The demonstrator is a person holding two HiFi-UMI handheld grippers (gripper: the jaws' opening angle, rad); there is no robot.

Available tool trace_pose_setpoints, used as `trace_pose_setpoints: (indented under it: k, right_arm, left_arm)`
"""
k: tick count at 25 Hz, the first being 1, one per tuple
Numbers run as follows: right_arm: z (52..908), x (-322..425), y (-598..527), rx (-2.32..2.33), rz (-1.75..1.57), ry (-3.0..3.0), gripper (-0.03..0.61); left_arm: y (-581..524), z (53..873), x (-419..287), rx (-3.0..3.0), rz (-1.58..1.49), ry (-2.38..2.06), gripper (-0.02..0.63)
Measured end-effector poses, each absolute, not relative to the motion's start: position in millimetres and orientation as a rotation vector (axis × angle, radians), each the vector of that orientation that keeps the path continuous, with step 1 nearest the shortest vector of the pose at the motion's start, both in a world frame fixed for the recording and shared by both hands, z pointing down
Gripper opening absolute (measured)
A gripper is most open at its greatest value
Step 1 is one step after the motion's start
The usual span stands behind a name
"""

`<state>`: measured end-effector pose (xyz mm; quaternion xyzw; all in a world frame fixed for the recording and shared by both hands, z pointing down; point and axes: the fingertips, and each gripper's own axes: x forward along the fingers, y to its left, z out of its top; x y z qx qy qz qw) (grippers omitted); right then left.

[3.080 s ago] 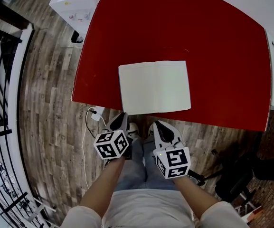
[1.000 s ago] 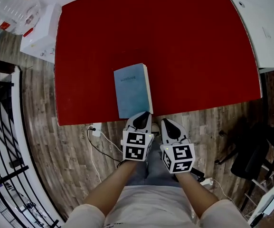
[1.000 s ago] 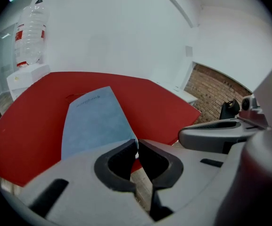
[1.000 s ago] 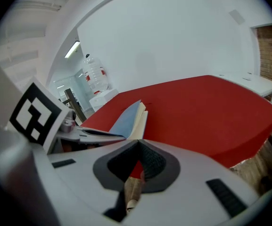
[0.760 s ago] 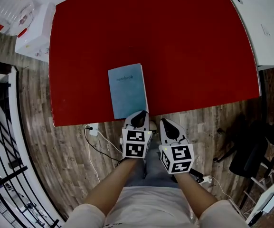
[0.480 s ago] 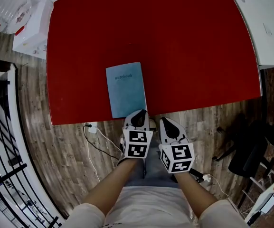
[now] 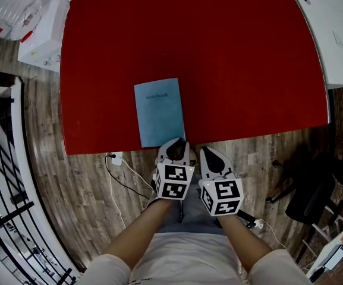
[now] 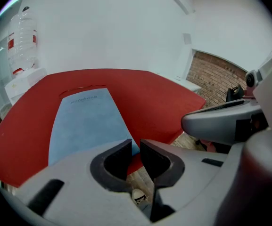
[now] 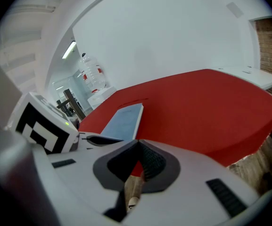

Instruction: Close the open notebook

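Note:
The notebook [image 7: 159,112] lies closed on the red table [image 7: 242,58], blue cover up, close to the front edge; it also shows in the left gripper view [image 8: 86,124] and the right gripper view [image 9: 124,119]. My left gripper [image 7: 174,147] hovers just off the notebook's near right corner. Its jaws [image 8: 136,145] are opening, a narrow gap between them and nothing in it. Beside it, off the table's front edge, my right gripper [image 7: 210,154] is shut and empty [image 9: 138,146].
A white box [image 7: 40,37] with a clear plastic bottle [image 7: 8,8] stands left of the table. A white desk [image 7: 337,28] adjoins at the right. A black railing [image 7: 2,177] runs at the left, a power strip and cable [image 7: 115,162] lie on the wooden floor, and a dark chair [image 7: 320,189] stands at the right.
The notebook lay open three seconds ago and is now closed, its cover settled flat. My left gripper's jaws have parted a little; the right gripper stayed put.

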<state>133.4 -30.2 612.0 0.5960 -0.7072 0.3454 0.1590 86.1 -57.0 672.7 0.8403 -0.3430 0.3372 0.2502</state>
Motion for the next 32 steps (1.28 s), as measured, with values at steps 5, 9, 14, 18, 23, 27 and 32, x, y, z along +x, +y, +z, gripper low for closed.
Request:
trace_pose_setpoints:
  k: [5,9,14,18,23,27,32]
  right_arm:
    - [613,134,-31,1.706,0.994,-2.022,0.006]
    - [610,136,-31,1.709,0.986,-2.023,0.006]
    - [593,134,-28,1.701,0.950,-2.038,0.006]
    - [571,134,-21,1.684,0.905,-2.059,0.006]
    - [531,121,-14,1.654,0.849,-2.112,0.006]
    - [496,106,-11,1.630,0.781,-2.172,0.006]
    - [475,90,-6,1.611,0.728,-2.216,0.006]
  left_arm:
    - [-56,673,88,2.285,0.909,-0.929,0.063]
    - [-58,671,90,2.261,0.879,-0.914,0.075]
    - [-63,661,84,2.232,0.872,-0.927,0.074]
    - [-59,631,73,2.259,0.847,-0.952,0.051]
    - [-46,576,45,2.281,0.807,-0.965,0.008]
    - [-36,531,17,2.300,0.747,-1.014,0.006]
    - [-30,494,-10,2.316,0.662,-1.084,0.006]
